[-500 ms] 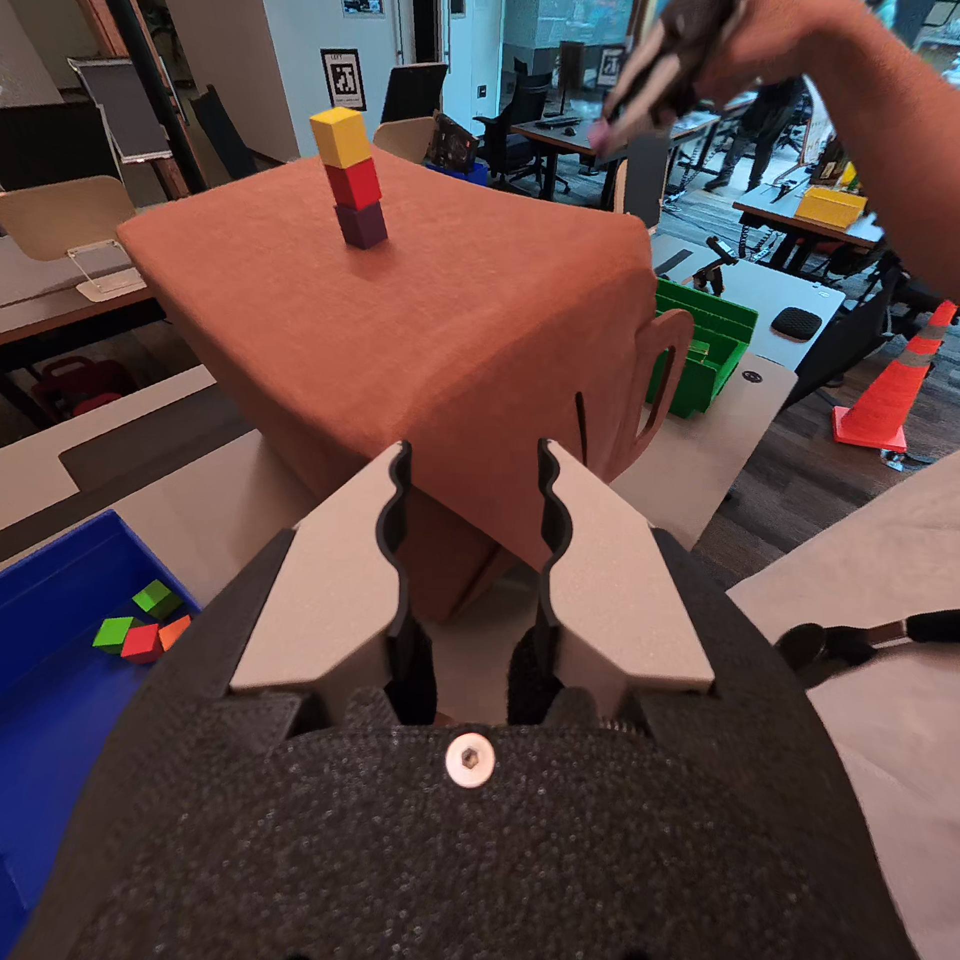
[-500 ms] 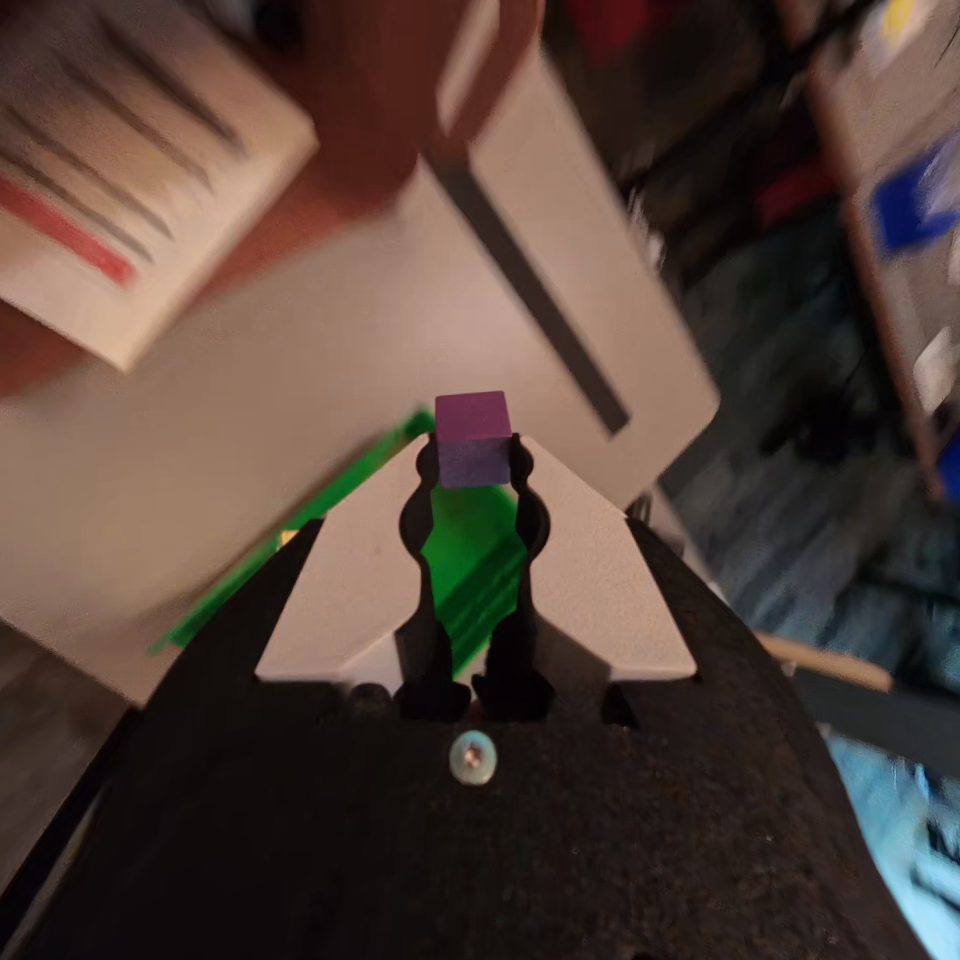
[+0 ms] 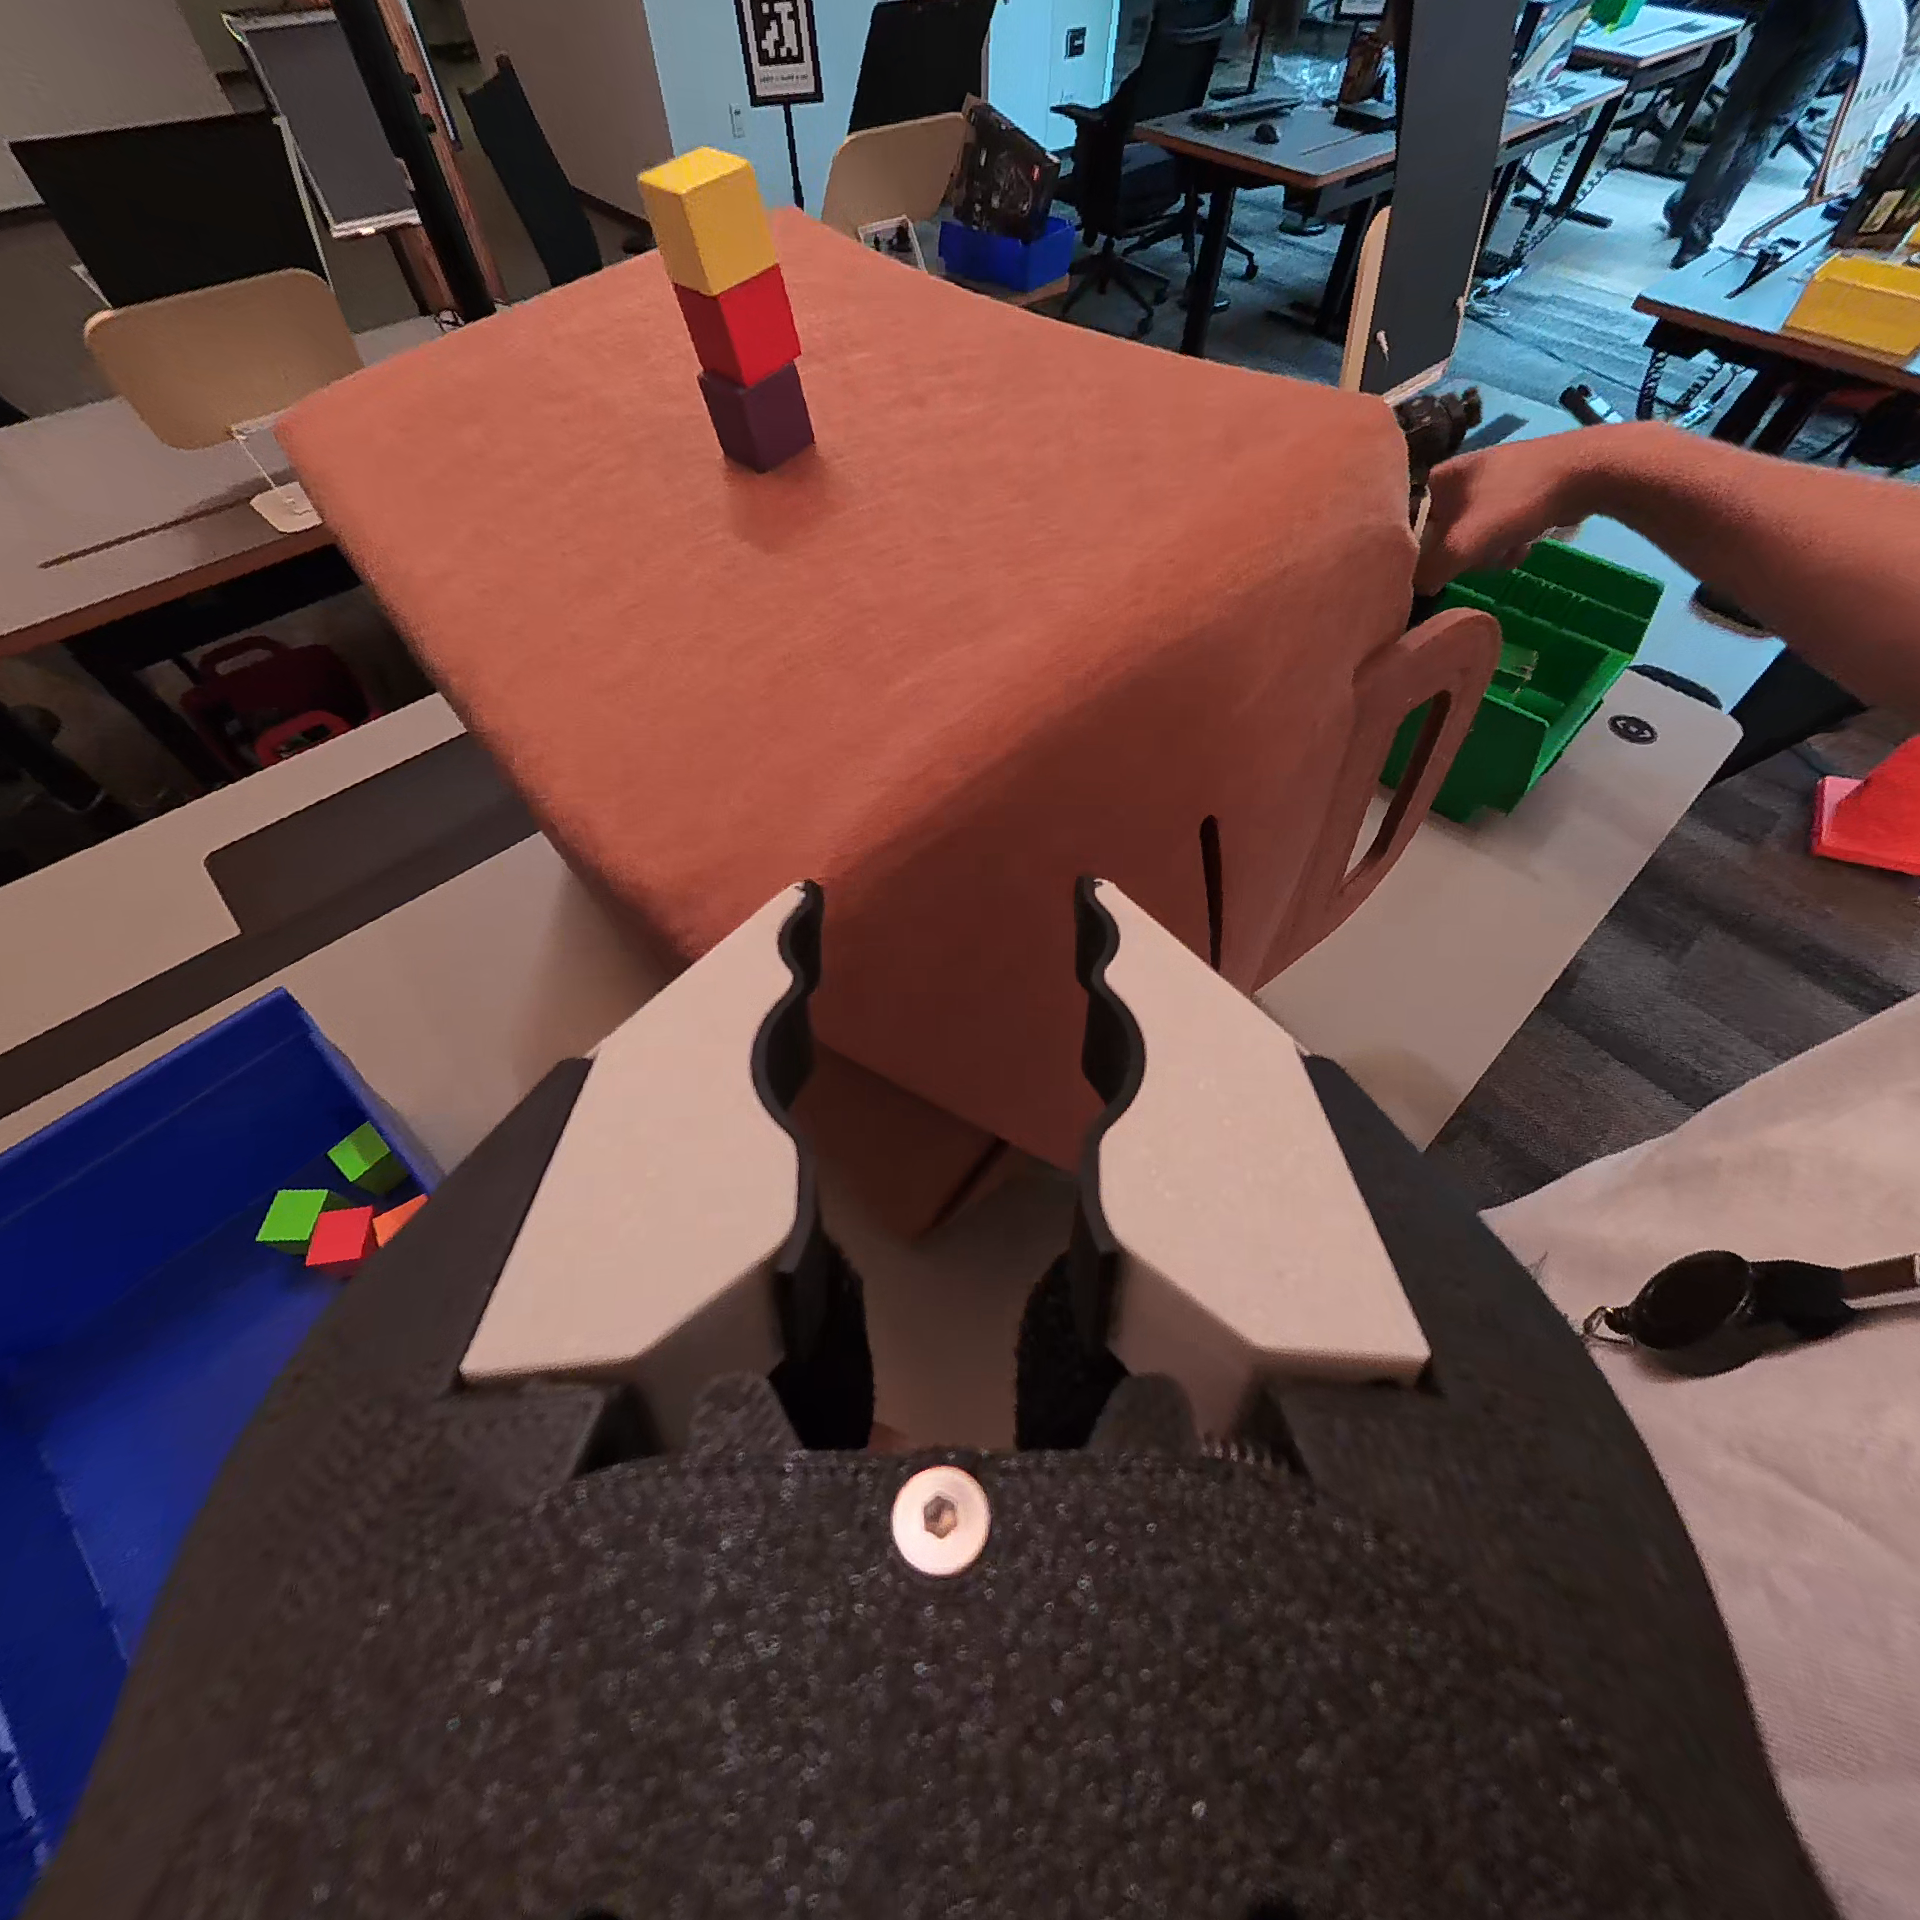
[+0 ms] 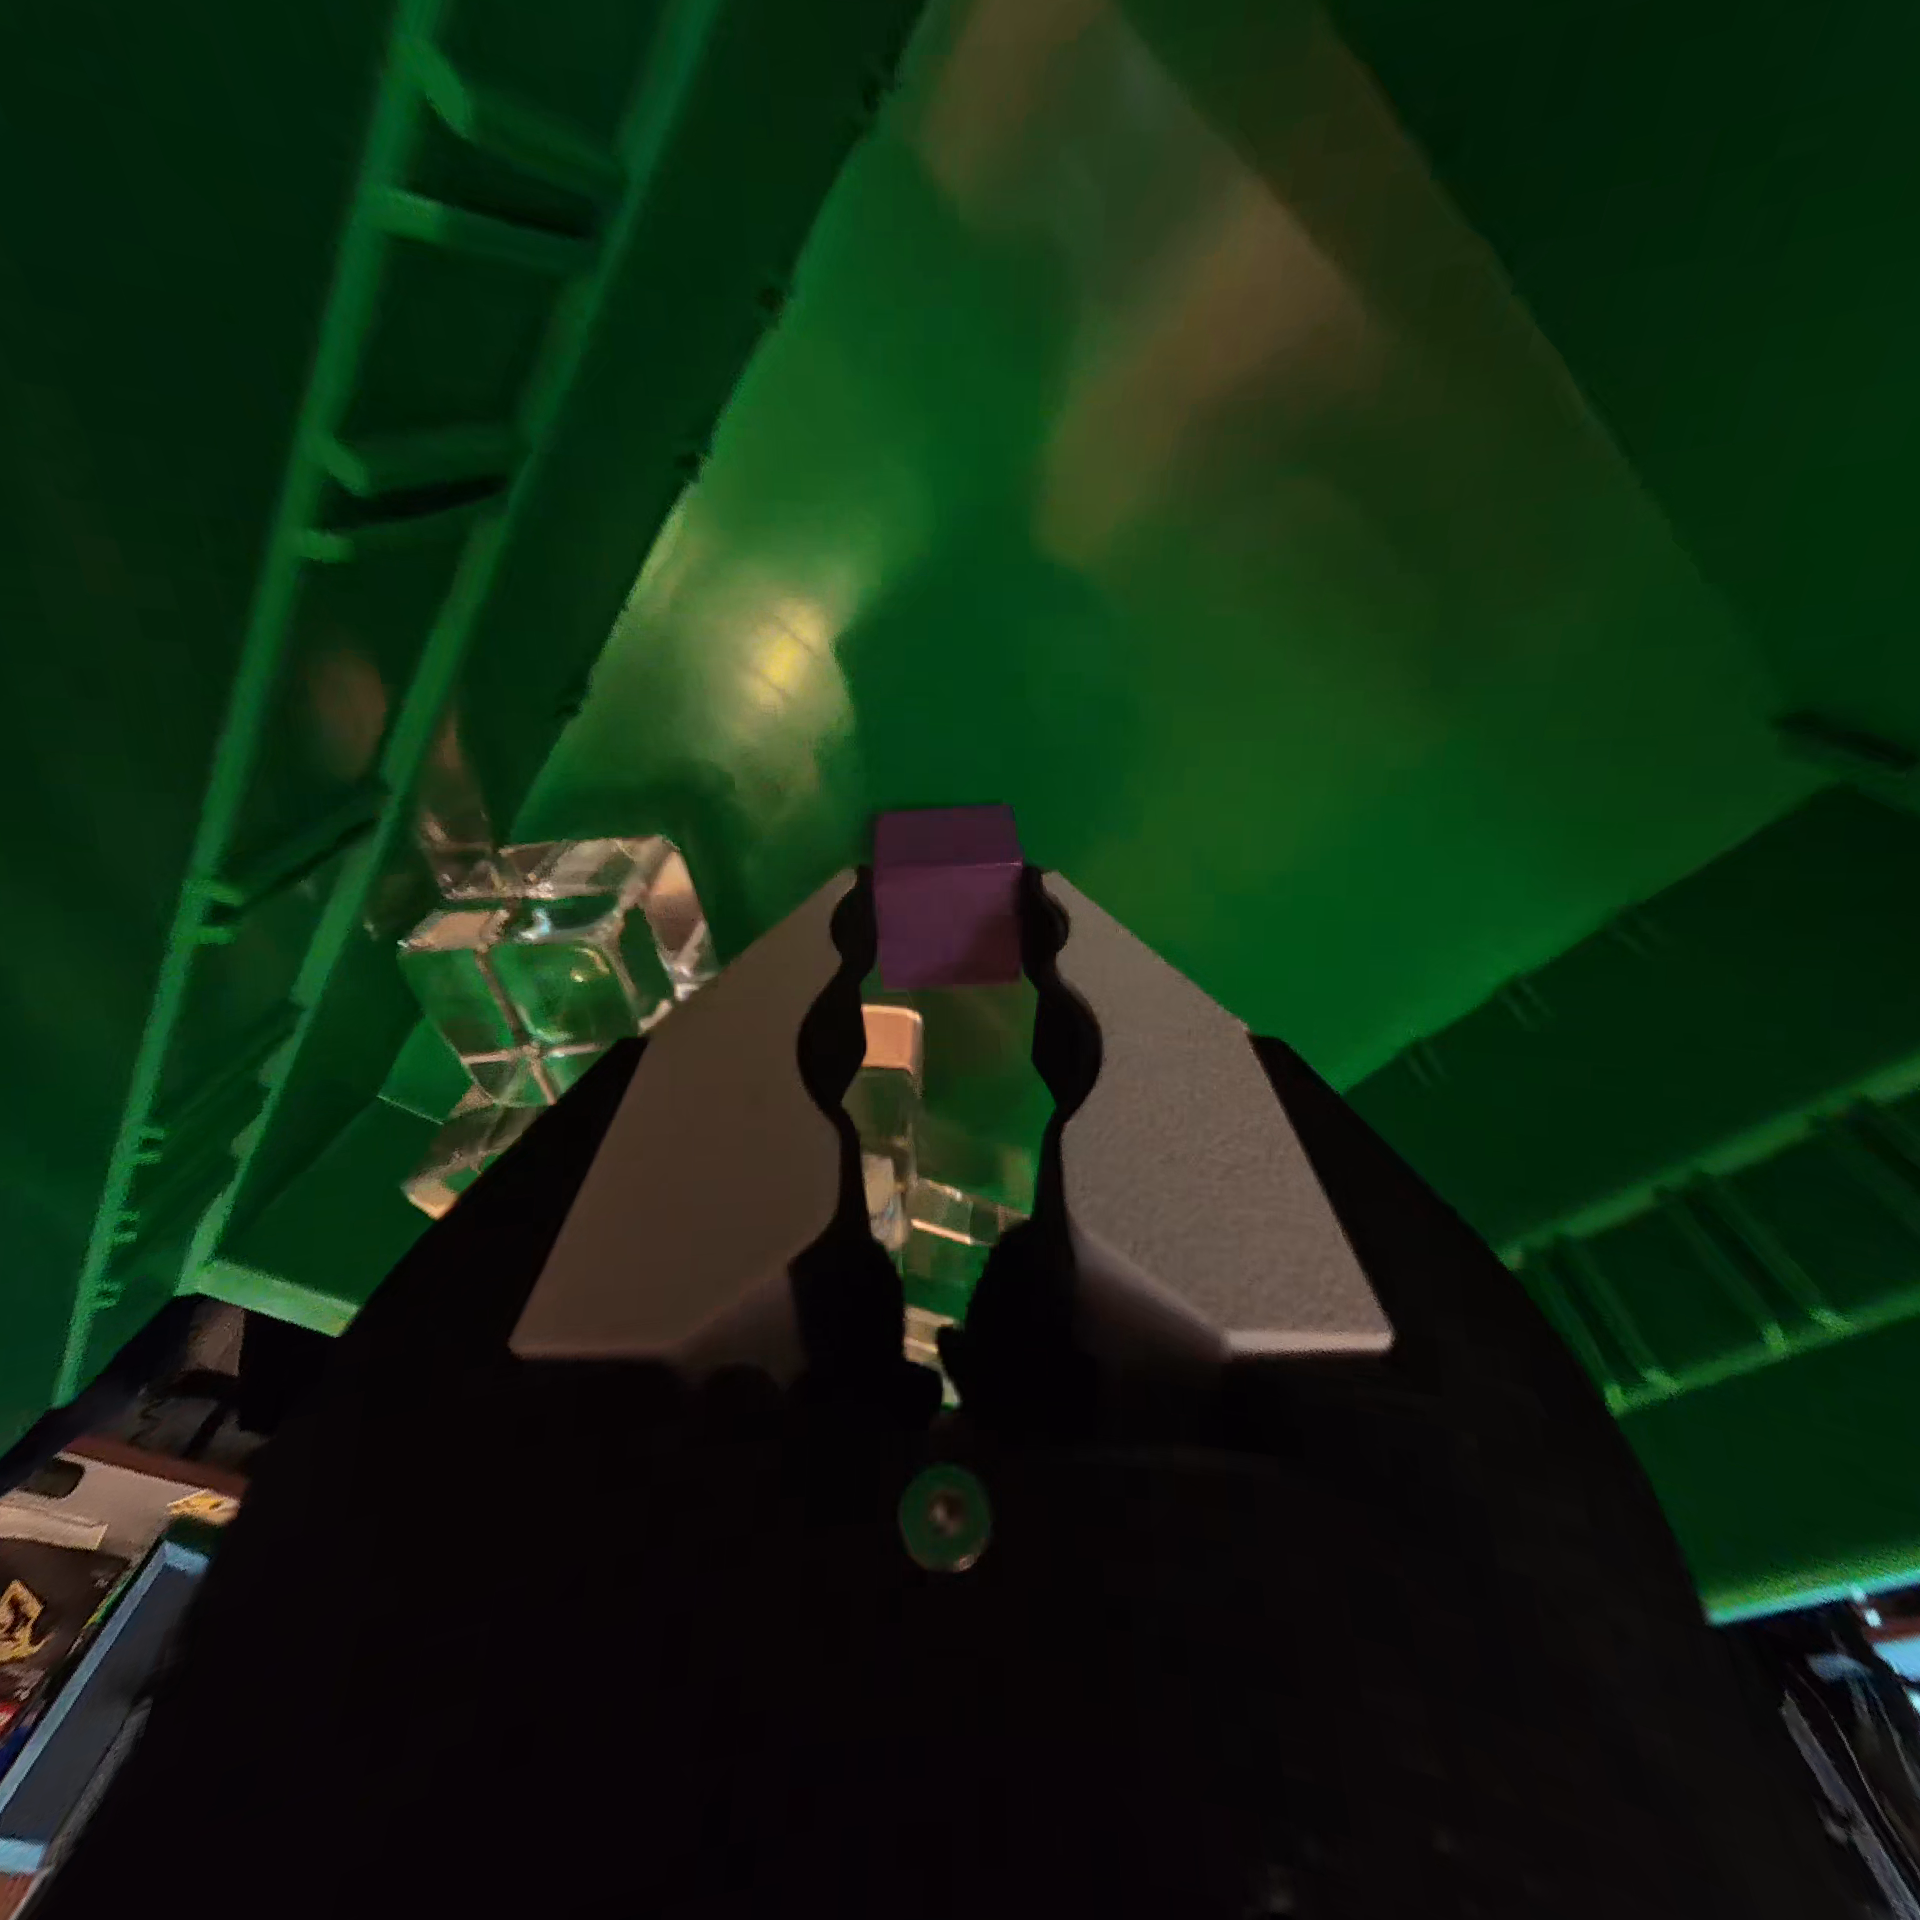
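A stack of three cubes stands on a brown felt-covered box (image 3: 883, 644): yellow (image 3: 710, 218) on red (image 3: 740, 324) on dark purple (image 3: 758, 418). My left gripper (image 3: 943, 904) is open and empty, low in front of the box. My right gripper (image 4: 943, 883) is shut on a purple cube (image 4: 948, 896) and holds it down inside a green bin (image 4: 1195, 520), close above its floor. Clear acrylic cubes (image 4: 540, 966) lie in the bin left of and under the fingers. In the left wrist view a hand (image 3: 1496, 509) reaches into the green bin (image 3: 1527, 675) behind the box.
A blue bin (image 3: 156, 1351) at the left holds green, red and orange cubes (image 3: 332, 1216). The box has a felt handle (image 3: 1403, 748) on its right side. A black badge reel (image 3: 1704, 1299) lies on white cloth at the right. An orange cone (image 3: 1870, 810), desks and chairs stand behind.
My right gripper has dropped with the purple cube from above the table into the green bin. The arm has come down from high at the right to behind the box. My left gripper has moved slightly closer.
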Available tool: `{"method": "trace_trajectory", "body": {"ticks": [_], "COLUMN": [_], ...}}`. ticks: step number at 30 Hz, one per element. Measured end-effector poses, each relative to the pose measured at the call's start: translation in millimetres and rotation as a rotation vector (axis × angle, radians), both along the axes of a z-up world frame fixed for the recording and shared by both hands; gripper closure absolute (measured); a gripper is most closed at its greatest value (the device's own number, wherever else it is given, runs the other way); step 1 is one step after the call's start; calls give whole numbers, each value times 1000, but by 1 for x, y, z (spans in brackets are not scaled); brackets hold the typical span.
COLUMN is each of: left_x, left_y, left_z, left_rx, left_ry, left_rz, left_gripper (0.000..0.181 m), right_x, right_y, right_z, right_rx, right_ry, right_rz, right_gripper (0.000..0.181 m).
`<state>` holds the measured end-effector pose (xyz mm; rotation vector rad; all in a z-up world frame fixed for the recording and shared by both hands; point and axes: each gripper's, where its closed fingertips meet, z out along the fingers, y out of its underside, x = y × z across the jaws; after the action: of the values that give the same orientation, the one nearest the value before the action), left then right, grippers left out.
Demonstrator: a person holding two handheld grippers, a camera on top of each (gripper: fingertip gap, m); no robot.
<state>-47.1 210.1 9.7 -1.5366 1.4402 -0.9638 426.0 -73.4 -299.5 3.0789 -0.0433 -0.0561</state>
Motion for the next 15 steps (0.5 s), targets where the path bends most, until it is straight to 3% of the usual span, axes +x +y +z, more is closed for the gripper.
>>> {"method": "trace_trajectory", "body": {"ticks": [6, 8, 10, 12, 15], "left_x": [0, -3, -7, -13, -22], "left_y": [-6, -6, -6, -5, -1], "left_z": [0, 1, 1, 1, 0], "left_rx": [5, 9, 11, 14, 9], "left_ry": [-3, -5, -11, -15, -18], "left_rz": [-1, 5, 15, 27, 51], "left_gripper": [131, 131, 131, 131, 131], "right_x": [-2, 6, 12, 9, -55], "right_y": [6, 8, 29, 71, 161], "right_z": [0, 17, 62, 134, 263], "right_rx": [18, 47, 167, 383, 799], "right_ry": [-11, -36, -75, -135, -78], "right_rz": [28, 1, -28, -20, 106], "right_gripper": [153, 142, 131, 129, 131]}}
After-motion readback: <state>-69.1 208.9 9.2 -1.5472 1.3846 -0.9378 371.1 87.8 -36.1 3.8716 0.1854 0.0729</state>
